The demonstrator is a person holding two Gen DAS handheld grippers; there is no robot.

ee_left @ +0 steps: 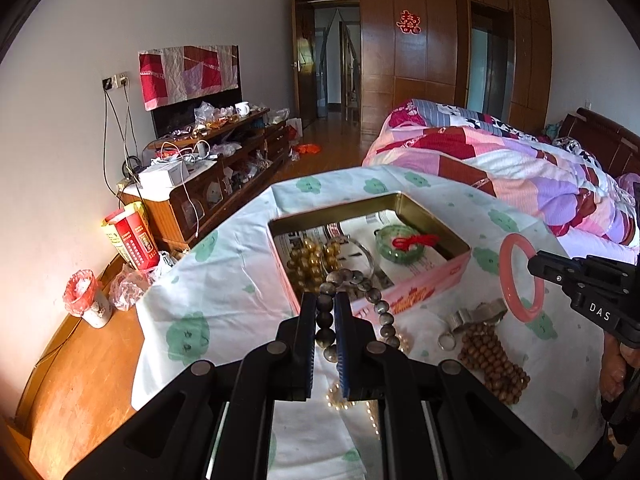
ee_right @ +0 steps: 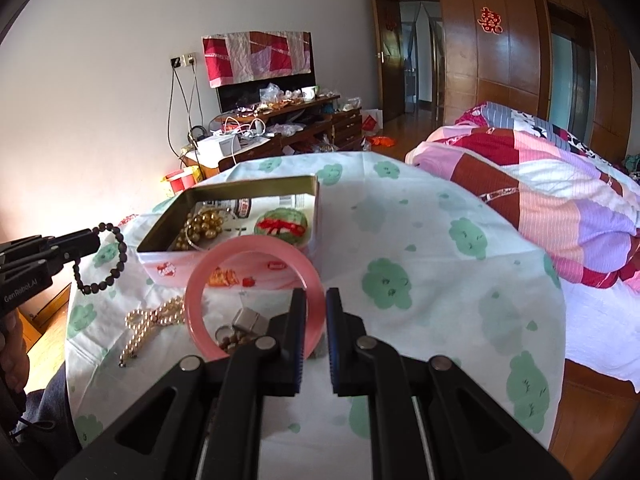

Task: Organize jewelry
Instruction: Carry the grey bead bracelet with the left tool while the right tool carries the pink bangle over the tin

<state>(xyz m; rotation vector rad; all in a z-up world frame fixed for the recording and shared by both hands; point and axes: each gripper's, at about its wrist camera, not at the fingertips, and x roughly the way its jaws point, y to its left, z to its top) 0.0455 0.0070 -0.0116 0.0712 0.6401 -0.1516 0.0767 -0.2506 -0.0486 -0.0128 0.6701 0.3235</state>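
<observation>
My left gripper (ee_left: 325, 300) is shut on a dark bead bracelet (ee_left: 360, 280) and holds it above the table, just in front of the open pink tin (ee_left: 420, 292). It also shows in the right wrist view (ee_right: 96, 236) with the dark bead bracelet (ee_right: 116, 264) hanging from it. My right gripper (ee_right: 316, 296) is shut on a pink bangle (ee_right: 204, 276), held upright above the table; the bangle (ee_left: 516, 280) shows in the left view too. The tin (ee_right: 172, 268) holds gold beads (ee_right: 204, 224), a silver bangle and a green bangle with red ribbon (ee_right: 282, 222).
On the flowered cloth (ee_right: 420, 280) lie a pearl string (ee_right: 148, 322), a brown wooden bead bracelet (ee_left: 492, 364), a silver ring (ee_left: 447, 341) and a metal clasp piece (ee_left: 476, 316). A bed (ee_left: 520, 168) stands right; a cluttered cabinet (ee_left: 224, 152) stands left.
</observation>
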